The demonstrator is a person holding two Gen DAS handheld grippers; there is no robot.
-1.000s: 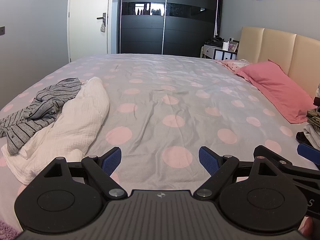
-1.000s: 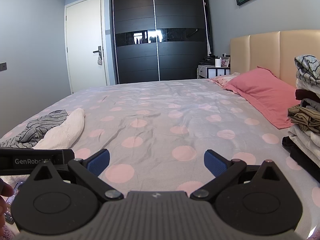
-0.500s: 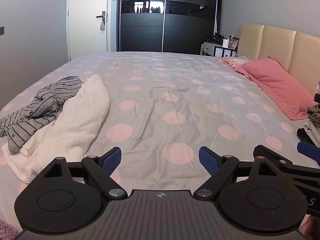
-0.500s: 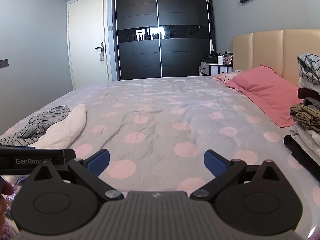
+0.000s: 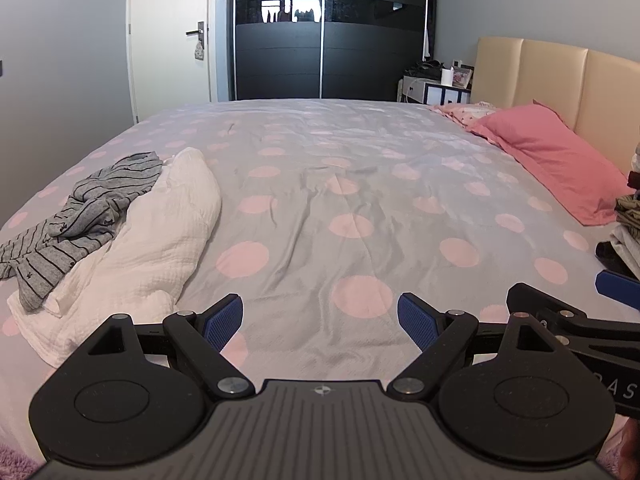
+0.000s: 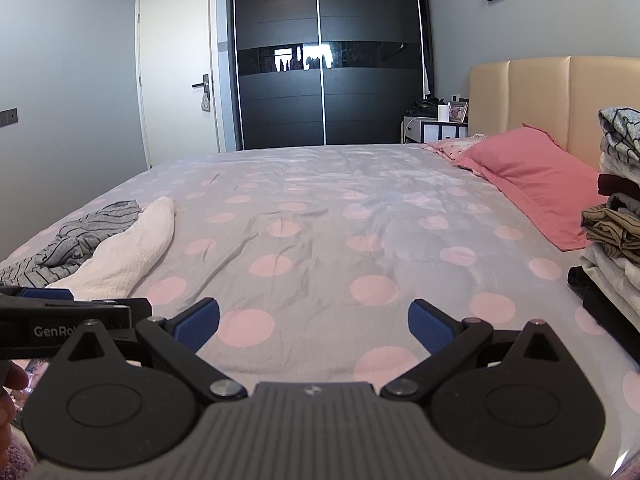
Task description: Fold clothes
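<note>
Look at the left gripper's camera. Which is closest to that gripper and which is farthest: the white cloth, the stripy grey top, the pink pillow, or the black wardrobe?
From the left gripper, nearest first:
1. White cloth, just ahead on the left, crumpled on the bed.
2. Striped grey top, left, lying partly on the white cloth.
3. Pink pillow, far right by the headboard.
4. Black wardrobe, across the room, past the bed.

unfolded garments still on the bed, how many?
2, both loose at the bed's left edge: a grey striped garment lying partly on a white textured garment. More could be hidden under them. Folded stack sits far right.
</note>
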